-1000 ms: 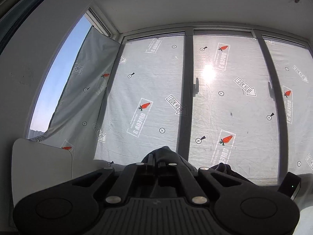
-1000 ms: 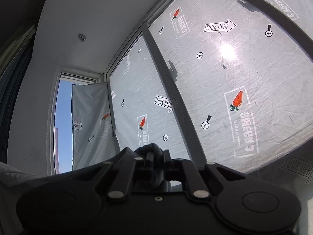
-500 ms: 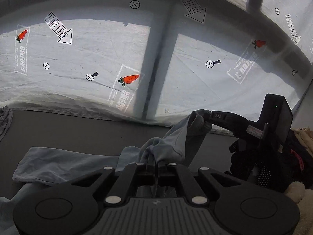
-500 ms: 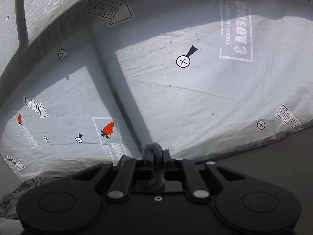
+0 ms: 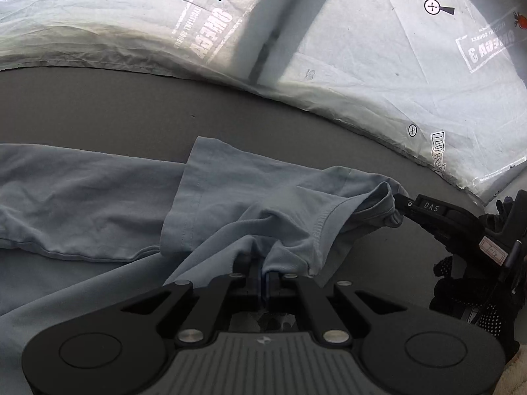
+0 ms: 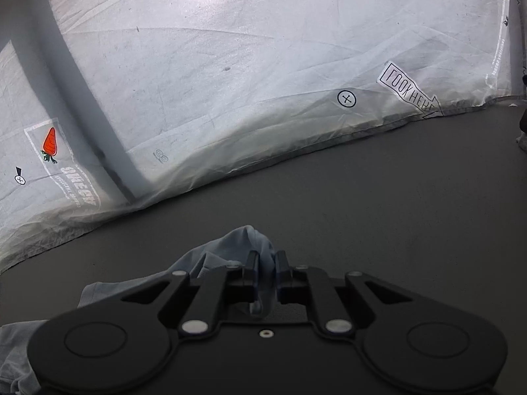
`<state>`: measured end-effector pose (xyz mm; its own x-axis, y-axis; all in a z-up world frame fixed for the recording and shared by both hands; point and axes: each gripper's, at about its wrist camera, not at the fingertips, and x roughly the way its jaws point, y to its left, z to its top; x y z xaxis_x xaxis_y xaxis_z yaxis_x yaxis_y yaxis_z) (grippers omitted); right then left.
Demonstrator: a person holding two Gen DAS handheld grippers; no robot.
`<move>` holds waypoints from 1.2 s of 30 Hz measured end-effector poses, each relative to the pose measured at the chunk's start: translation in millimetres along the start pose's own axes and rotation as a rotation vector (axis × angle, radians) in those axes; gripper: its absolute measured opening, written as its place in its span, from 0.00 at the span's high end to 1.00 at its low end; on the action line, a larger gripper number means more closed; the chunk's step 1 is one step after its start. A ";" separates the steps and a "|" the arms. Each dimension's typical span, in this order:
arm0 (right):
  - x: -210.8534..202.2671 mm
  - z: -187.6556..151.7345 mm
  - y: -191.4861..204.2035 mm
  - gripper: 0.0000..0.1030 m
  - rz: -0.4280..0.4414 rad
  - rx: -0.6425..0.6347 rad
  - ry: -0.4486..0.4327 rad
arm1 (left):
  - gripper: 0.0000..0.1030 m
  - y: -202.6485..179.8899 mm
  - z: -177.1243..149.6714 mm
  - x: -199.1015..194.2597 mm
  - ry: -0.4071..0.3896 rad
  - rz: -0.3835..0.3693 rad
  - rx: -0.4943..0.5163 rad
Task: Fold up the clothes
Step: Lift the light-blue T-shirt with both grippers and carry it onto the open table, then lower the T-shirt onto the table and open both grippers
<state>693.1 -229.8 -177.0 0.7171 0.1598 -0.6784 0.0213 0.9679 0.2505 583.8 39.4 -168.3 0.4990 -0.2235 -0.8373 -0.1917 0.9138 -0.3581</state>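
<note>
A light blue T-shirt lies partly spread on the dark grey table, one sleeve folded over its body. My left gripper is shut on a bunched fold of the shirt near the table surface. My right gripper enters the left wrist view from the right and is shut on another bunch of the shirt. In the right wrist view the right gripper pinches blue cloth between its fingers, low over the table.
A white printed sheet with carrot and arrow marks hangs along the table's far edge; it also shows in the right wrist view. A black gloved hand holds the right gripper. Something cream and fuzzy sits at the bottom right.
Both grippers have swung down from the window to the table, carrying the shirt. The shirt now lies spread on the table instead of hanging.
</note>
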 end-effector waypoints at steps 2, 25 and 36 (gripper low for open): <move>3.6 2.0 1.3 0.90 -0.006 0.007 0.007 | 0.97 8.1 2.9 4.5 0.019 0.017 -0.037; 12.1 8.0 0.3 0.90 -0.052 0.114 0.071 | 0.94 38.2 -2.6 42.6 0.094 0.030 -0.138; -8.3 16.7 -8.8 0.64 -0.045 0.167 0.055 | 0.61 40.1 2.7 2.6 0.027 -0.039 -0.097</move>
<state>698.7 -242.8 -162.1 0.6739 0.1319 -0.7270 0.1710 0.9294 0.3271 579.7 76.4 -183.8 0.4851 -0.2684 -0.8323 -0.2542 0.8674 -0.4278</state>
